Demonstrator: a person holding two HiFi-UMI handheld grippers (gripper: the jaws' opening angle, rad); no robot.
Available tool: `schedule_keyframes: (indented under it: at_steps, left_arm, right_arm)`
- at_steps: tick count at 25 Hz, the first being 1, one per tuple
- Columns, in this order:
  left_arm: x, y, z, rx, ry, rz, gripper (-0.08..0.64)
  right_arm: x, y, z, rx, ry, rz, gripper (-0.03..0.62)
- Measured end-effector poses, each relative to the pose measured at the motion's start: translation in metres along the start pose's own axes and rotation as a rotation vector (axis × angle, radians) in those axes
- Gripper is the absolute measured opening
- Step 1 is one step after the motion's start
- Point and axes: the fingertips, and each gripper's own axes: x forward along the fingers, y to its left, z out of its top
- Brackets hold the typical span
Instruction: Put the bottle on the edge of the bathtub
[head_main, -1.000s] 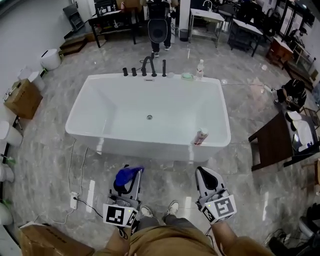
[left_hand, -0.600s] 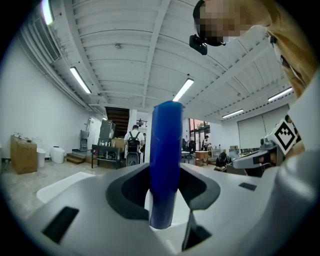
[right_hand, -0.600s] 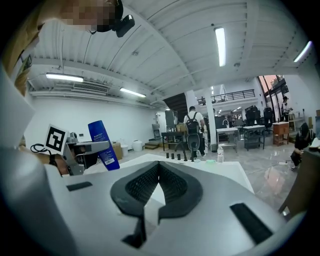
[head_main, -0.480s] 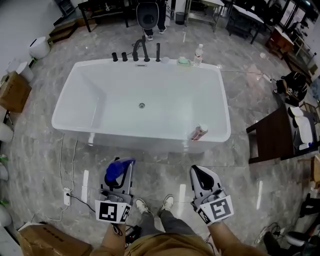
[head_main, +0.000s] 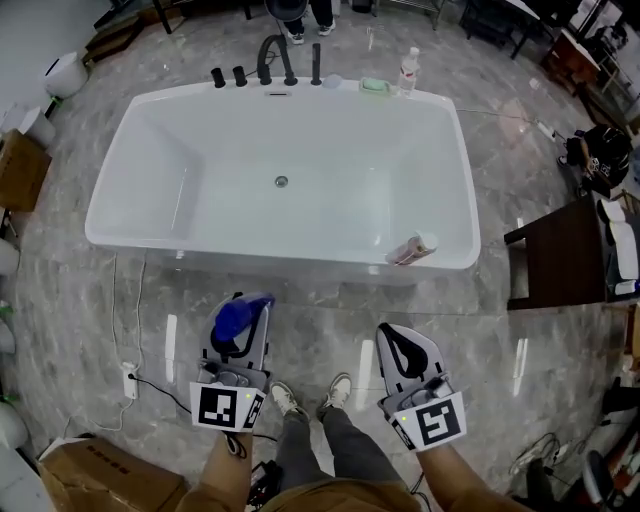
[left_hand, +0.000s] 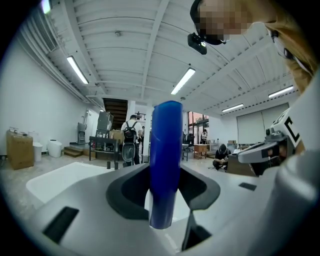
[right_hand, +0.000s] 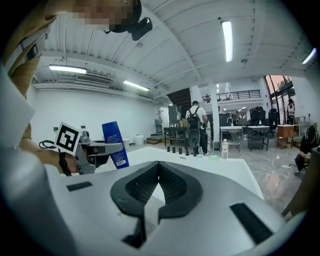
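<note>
Head view: the left tool (head_main: 250, 335) gripped the blue bottle (head_main: 236, 318) above the floor (head_main: 120, 300), just short of the bathtub (head_main: 250, 256). The right tool (head_main: 402, 345) hung beside it. A second bottle (head_main: 412, 249) lay on its side on the near rim.

Left gripper view: the jaws clamped the blue bottle upright.

Right gripper view: the jaws met, with nothing between them.

Near bathtub rim (head_main: 250, 252) bare left and middle; pink tube (head_main: 412, 249) lies at right corner; taps (head_main: 270, 68) crowd far rim.
</note>
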Motion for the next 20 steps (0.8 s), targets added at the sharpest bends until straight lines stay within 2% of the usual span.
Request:
schedule_keyframes:
  at_steps: [9,14,20]
  left_arm:
    - [0.037,0.010,-0.058,-0.004,0.047,-0.001,0.158]
    - [0.058,0.016,-0.079,0.010,0.063,-0.009,0.158]
    - [0.084,0.021,-0.107,0.008,0.075,-0.018,0.158]
  right_arm:
    - [0.036,-0.006,-0.047,-0.010,0.014,0.019,0.000]
    - [0.053,-0.011,-0.057,-0.012,-0.011,0.012,0.000]
    - [0.068,-0.012,-0.079,-0.023,0.010,0.021,0.000]
